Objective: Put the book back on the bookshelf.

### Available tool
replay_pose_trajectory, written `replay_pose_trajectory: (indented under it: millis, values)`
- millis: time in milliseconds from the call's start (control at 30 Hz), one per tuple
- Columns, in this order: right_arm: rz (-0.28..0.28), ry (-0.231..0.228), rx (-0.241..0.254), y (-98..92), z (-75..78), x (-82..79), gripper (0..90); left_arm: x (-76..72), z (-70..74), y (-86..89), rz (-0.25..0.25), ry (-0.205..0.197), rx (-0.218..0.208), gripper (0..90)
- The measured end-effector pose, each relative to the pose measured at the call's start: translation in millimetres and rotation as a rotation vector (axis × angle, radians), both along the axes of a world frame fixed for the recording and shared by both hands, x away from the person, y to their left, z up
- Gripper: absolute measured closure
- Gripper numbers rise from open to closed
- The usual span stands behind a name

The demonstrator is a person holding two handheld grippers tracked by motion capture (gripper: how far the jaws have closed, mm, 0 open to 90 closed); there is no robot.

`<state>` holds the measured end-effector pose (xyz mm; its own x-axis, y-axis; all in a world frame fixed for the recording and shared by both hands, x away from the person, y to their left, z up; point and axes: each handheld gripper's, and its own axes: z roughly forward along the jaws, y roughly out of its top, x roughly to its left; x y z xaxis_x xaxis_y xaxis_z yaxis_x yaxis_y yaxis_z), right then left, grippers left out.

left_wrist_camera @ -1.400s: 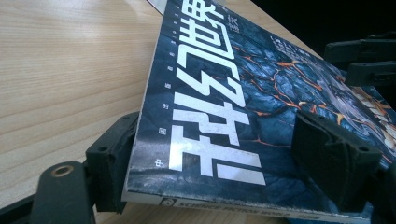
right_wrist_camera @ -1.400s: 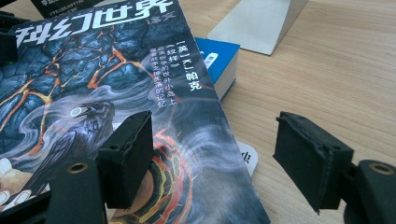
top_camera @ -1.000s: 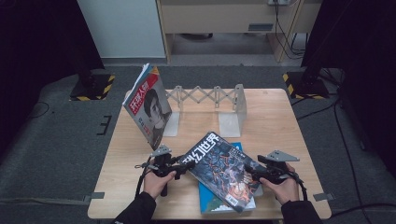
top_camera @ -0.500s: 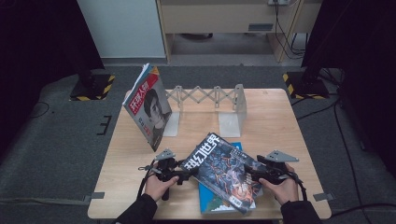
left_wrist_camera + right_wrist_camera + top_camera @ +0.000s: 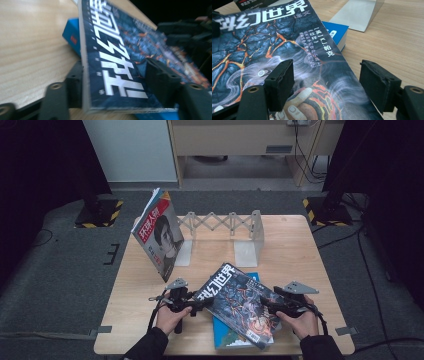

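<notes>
Magazine and claws line up across the near edge of the table: the dark magazine lies slantwise on the blue book, its long axis running from the left claw at the title end to the right claw at the far lower corner. Each hand sits at its own end, so neither is nearer.

In the left gripper view the title edge stands between the jaws, one pad against the back and the other over the cover. Those jaws have just been closing, but I cannot tell if they pinch yet.

The right claw is wide apart, one pad above the cover, the other past the edge over bare wood. The rack stands well behind.
</notes>
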<state>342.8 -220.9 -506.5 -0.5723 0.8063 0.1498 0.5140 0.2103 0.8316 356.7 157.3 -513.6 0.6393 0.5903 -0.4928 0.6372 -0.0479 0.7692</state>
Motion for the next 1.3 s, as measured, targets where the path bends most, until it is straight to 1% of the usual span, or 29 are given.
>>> replay_pose_trajectory:
  millis: [33, 67, 167, 200, 233, 267, 367, 400, 500, 533, 567, 600, 700, 733, 767, 800, 833, 867, 900, 933, 967, 1000, 1033, 1067, 1100, 1133, 1167, 1200, 1300]
  values:
    - [0.001, -0.008, -0.005, -0.1, -0.2, -0.2, 28.1, -0.7, 3.2, 1.2, 0.004, -0.005, -0.031, 47.2]
    - [0.002, -0.011, -0.006, -0.3, -0.4, -0.2, 27.9, -1.9, 8.6, 0.8, 0.008, -0.016, -0.061, 48.2]
    - [-0.002, -0.011, 0.000, -0.2, -0.5, -0.6, 28.0, -2.5, 10.3, -1.8, 0.002, -0.015, -0.057, 49.4]
    - [-0.002, -0.013, -0.001, -0.2, -0.6, -0.5, 28.0, -1.5, 9.2, -3.4, 0.005, 0.003, -0.054, 50.0]
    - [-0.002, -0.013, -0.001, -0.2, -0.6, -0.5, 28.0, -1.5, 9.2, -3.4, 0.005, 0.003, -0.054, 50.6]
    - [-0.002, -0.011, 0.000, -0.3, -0.7, -0.2, 28.0, -0.6, 8.6, -3.7, 0.009, 0.011, -0.054, 51.5]
    - [-0.003, -0.012, -0.001, -0.5, -0.7, -0.4, 28.1, 2.0, 7.3, -3.5, 0.014, 0.023, -0.067, 53.3]
    - [-0.005, -0.010, 0.003, -0.6, -0.8, 0.0, 28.1, 3.6, 5.8, -4.3, 0.025, 0.030, -0.068, 55.2]
    - [-0.006, -0.002, 0.005, -1.4, -0.6, 0.4, 28.1, 4.6, 5.0, -4.7, 0.029, 0.028, -0.075, 56.6]
    - [-0.010, -0.001, 0.013, -1.4, -1.0, 0.2, 28.1, 4.5, 5.5, -4.3, 0.033, 0.030, -0.086, 58.5]
    - [-0.010, -0.001, 0.013, -1.4, -1.0, 0.2, 28.1, 4.5, 5.5, -4.3, 0.033, 0.030, -0.086, 59.3]
    - [-0.004, 0.001, 0.012, -2.2, -1.0, 0.8, 28.0, 4.1, 6.9, -4.0, 0.040, 0.032, -0.100, 60.4]
    - [-0.006, 0.006, 0.020, -2.5, -0.7, 1.2, 28.1, 3.5, 9.8, -3.9, 0.044, 0.029, -0.109, 63.1]
    - [0.002, 0.016, 0.017, -3.8, 0.6, 1.8, 28.7, 3.4, 12.0, -4.1, 0.047, 0.030, -0.115, 64.3]
    - [0.002, 0.016, 0.017, -3.8, 0.6, 1.8, 28.7, 3.3, 14.6, -4.6, 0.049, 0.028, -0.120, 64.3]
    - [-0.006, 0.014, 0.024, -5.4, 2.0, 2.4, 29.1, 2.8, 19.6, -5.6, 0.049, 0.019, -0.123, 65.5]
    - [-0.010, 0.013, 0.026, -6.6, 2.5, 2.4, 29.1, 2.8, 19.6, -5.6, 0.049, 0.019, -0.123, 65.8]
    - [-0.021, 0.007, 0.028, -9.1, 3.8, 2.4, 29.4, 1.8, 25.3, -7.0, 0.051, 0.009, -0.122, 66.3]
    - [-0.032, 0.001, 0.034, -11.6, 4.9, 2.4, 29.4, 1.8, 25.3, -7.0, 0.051, 0.009, -0.122, 66.7]
    - [-0.032, 0.001, 0.034, -11.6, 4.9, 2.4, 29.4, 1.6, 27.5, -7.5, 0.049, 0.004, -0.121, 66.7]
    - [-0.059, -0.007, 0.042, -17.3, 7.0, 2.8, 29.3, 1.4, 29.6, -8.2, 0.051, 0.002, -0.122, 67.4]
    - [-0.059, -0.007, 0.042, -17.3, 7.0, 2.8, 29.3, 1.4, 31.6, -8.5, 0.049, -0.001, -0.123, 67.4]
    - [-0.070, -0.013, 0.041, -20.7, 7.8, 3.1, 29.3, 1.3, 33.8, -8.7, 0.048, -0.002, -0.126, 67.9]
    - [-0.097, -0.021, 0.028, -27.2, 8.3, 3.8, 29.4, 1.5, 38.1, -8.9, 0.045, -0.006, -0.133, 69.5]
    - [-0.109, -0.019, 0.020, -30.1, 8.2, 4.1, 29.3, 1.6, 40.4, -8.8, 0.044, -0.008, -0.136, 69.8]
    - [-0.109, -0.019, 0.020, -30.1, 8.2, 4.1, 29.3, 1.6, 40.4, -8.8, 0.044, -0.008, -0.136, 70.3]
    - [-0.115, -0.019, 0.010, -33.1, 7.8, 4.8, 29.3, 1.8, 42.5, -8.6, 0.045, -0.007, -0.140, 70.3]
    - [-0.140, -0.014, 0.002, -38.4, 7.2, 6.1, 28.8, 2.0, 45.9, -8.5, 0.050, -0.005, -0.149, 71.8]
    - [-0.171, -0.010, -0.024, -47.0, 5.1, 8.4, 28.7, 2.2, 52.2, -8.6, 0.046, -0.005, -0.163, 73.6]
